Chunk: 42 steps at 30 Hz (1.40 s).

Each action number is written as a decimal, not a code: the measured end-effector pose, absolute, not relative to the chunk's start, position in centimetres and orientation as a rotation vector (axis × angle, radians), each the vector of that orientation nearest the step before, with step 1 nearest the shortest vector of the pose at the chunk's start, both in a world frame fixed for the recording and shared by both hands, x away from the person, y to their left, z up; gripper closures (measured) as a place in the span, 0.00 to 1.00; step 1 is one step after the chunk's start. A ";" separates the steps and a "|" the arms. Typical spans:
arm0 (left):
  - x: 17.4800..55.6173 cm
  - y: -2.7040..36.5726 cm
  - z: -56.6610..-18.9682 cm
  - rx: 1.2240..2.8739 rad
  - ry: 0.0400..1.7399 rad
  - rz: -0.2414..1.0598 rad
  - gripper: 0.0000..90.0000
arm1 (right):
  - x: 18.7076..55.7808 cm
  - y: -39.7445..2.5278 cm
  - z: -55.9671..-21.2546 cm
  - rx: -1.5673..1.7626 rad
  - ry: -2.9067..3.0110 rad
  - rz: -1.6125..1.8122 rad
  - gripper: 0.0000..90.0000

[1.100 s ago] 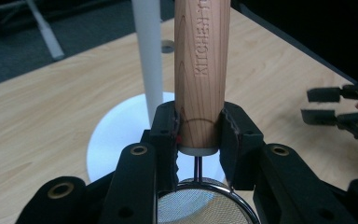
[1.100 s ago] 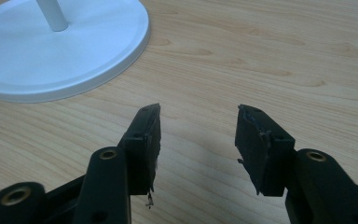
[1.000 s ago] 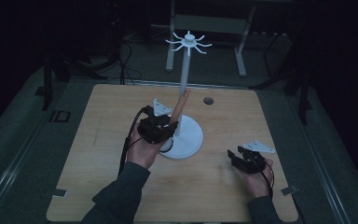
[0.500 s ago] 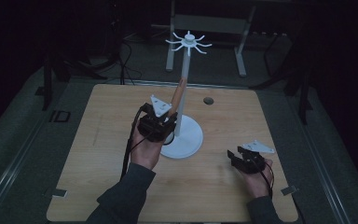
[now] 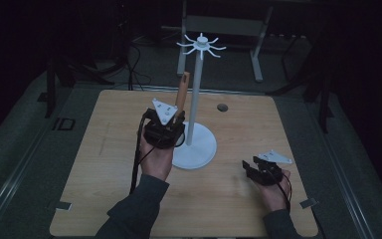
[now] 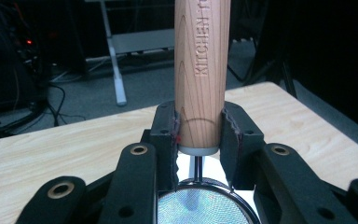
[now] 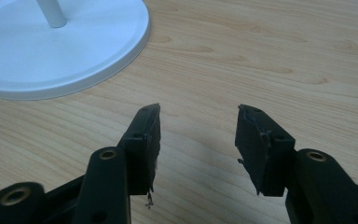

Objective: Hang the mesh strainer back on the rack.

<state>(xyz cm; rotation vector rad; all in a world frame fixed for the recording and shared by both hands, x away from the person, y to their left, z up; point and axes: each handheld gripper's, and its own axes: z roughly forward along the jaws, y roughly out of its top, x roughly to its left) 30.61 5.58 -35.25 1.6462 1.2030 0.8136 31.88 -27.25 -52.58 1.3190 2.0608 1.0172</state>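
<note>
table: pale wood, visible grain, matt and smooth
handle: light unvarnished wood, curved grain, letters pressed into it; a grey collar at its lower end
sieve: fine metal mesh in a dark rim, below the handle
stand: white, smooth, with a slight sheen, on the table
left gripper: matt black, brass-looking rivets
right gripper: matt black, pad edges rough and frayed
</note>
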 end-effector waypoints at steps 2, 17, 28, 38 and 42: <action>30.5 5.5 -35.2 1.634 1.206 0.821 0.77 | 31.8 -27.2 -52.6 1.319 2.060 1.018 0.56; 30.1 4.5 -34.4 1.578 1.185 0.924 0.77 | 31.8 -27.3 -52.6 1.319 2.058 1.018 0.56; 29.8 4.0 -34.1 1.556 1.166 1.006 0.77 | 31.8 -27.3 -52.6 1.322 2.057 1.017 0.56; 29.5 3.6 -33.5 1.548 1.138 1.079 0.77 | 31.8 -27.3 -52.6 1.322 2.056 1.015 0.56; 29.5 3.4 -33.3 1.536 1.130 1.083 0.77 | 31.8 -27.3 -52.6 1.325 2.057 1.014 0.56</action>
